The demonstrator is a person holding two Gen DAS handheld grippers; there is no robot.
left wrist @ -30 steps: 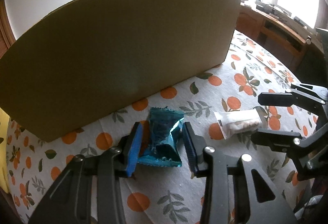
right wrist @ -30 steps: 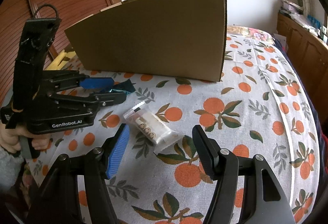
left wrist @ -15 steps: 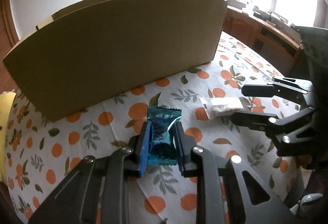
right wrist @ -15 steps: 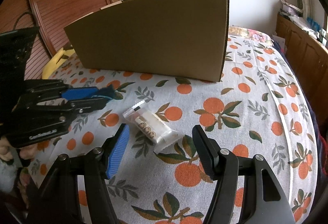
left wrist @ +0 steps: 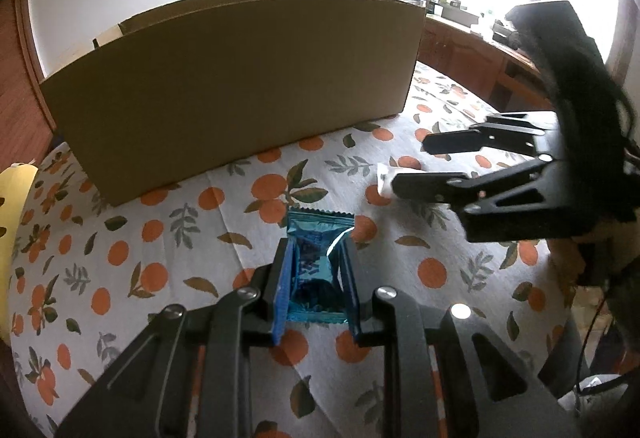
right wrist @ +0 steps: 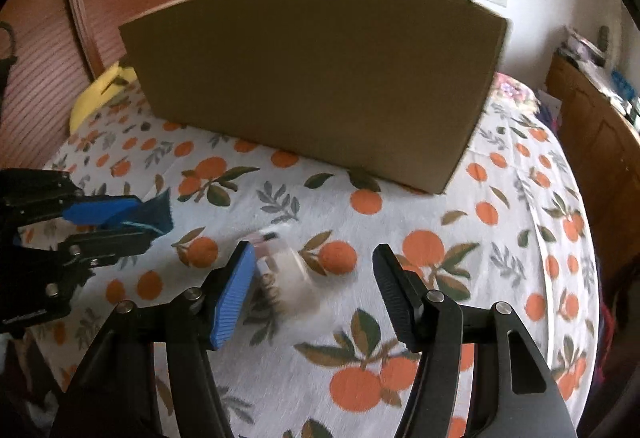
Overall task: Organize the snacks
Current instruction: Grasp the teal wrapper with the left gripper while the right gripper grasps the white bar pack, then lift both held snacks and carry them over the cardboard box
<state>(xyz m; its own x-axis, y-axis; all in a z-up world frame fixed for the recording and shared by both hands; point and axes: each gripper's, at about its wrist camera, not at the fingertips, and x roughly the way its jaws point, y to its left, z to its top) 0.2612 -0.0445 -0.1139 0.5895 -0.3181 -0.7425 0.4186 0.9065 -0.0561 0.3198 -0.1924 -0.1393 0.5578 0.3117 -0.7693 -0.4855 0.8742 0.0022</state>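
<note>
A shiny blue snack packet [left wrist: 320, 234] is pinched between the blue pads of my left gripper [left wrist: 316, 258], which is shut on it just above the tablecloth. The right wrist view shows the same packet [right wrist: 160, 213] sticking out of the left gripper [right wrist: 142, 222] at the left edge. A clear packet of pale biscuits [right wrist: 288, 274] lies blurred on the cloth. My right gripper [right wrist: 314, 254] stands open around it, its left pad close to it, neither pad pressing. In the left wrist view the right gripper [left wrist: 410, 163] hides most of that packet [left wrist: 382, 179].
A large brown cardboard box [left wrist: 240, 85] stands across the back of the table, and in the right wrist view the box [right wrist: 312, 77] hides its inside. The orange-print tablecloth [right wrist: 500, 238] covers the round table. A yellow object [right wrist: 96, 93] lies at the far left edge. Wooden cabinets [right wrist: 592, 125] stand to the right.
My left gripper closed on the blue packet and drew back from the box with it. My right gripper moved in over the clear packet, which now lies between its fingers.
</note>
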